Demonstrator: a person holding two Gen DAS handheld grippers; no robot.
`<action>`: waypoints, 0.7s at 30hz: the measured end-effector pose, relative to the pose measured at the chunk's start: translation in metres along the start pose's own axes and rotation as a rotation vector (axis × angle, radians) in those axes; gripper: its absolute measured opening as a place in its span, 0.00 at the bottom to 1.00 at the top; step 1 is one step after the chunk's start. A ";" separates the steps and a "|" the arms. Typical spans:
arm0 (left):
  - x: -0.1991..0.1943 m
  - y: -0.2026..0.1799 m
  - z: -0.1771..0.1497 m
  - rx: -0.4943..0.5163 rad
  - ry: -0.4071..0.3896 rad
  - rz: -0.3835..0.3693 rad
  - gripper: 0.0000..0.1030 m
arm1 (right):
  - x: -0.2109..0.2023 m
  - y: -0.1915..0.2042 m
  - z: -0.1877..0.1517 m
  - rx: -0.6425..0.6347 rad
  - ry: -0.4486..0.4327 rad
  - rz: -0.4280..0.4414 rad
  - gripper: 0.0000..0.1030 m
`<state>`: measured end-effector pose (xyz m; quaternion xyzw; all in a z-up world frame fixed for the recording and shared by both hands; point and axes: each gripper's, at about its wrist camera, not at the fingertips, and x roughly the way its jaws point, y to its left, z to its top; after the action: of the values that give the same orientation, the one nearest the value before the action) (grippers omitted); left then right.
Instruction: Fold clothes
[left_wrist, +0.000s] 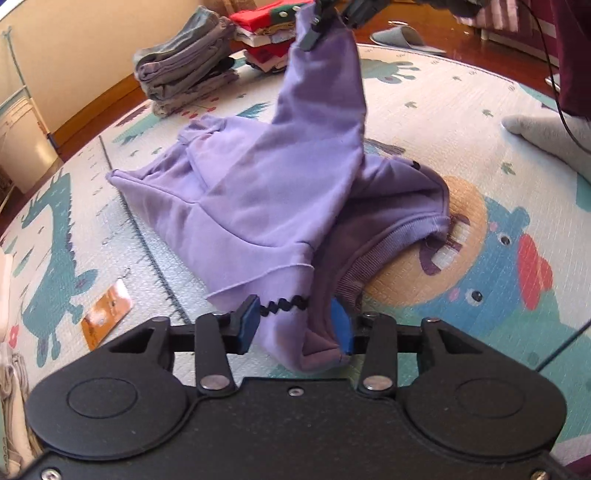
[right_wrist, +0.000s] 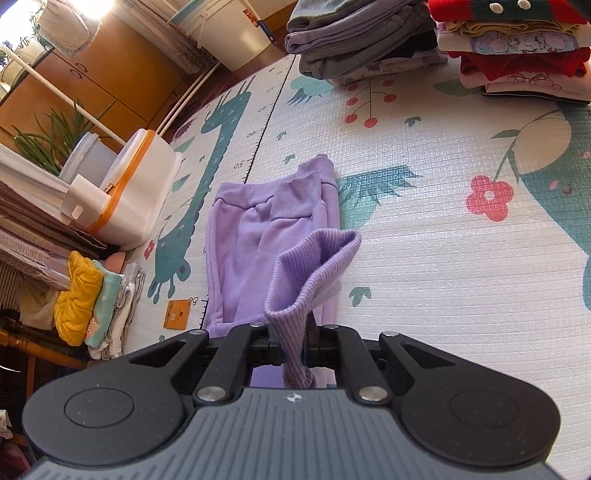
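Spread across the play mat (left_wrist: 424, 122), the lilac sweatshirt (left_wrist: 258, 192) runs from the left tongs (left_wrist: 295, 325), clamped on its near corner, up to the right tongs (right_wrist: 291, 350), clenched on its raised cuff (right_wrist: 314, 266).

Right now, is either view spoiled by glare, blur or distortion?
Left wrist: sharp, strong fisheye bending of the mat, soft even light on the hoodie. Right wrist: sharp too, blown-out glare at the top-left window, curved edges.
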<state>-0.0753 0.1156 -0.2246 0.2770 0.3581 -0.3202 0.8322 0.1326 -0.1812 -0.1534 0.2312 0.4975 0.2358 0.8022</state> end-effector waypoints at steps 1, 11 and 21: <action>0.010 -0.009 -0.005 0.058 0.041 0.011 0.34 | 0.000 0.002 -0.001 -0.001 0.003 0.003 0.10; -0.003 0.010 0.005 0.009 0.027 -0.033 0.35 | -0.014 0.007 0.002 0.089 -0.040 0.052 0.10; 0.017 0.000 -0.007 0.016 0.084 -0.073 0.42 | -0.041 0.018 -0.006 0.198 -0.099 0.113 0.10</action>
<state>-0.0687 0.1147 -0.2422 0.2838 0.4000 -0.3413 0.8019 0.1086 -0.1911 -0.1167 0.3485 0.4642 0.2184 0.7844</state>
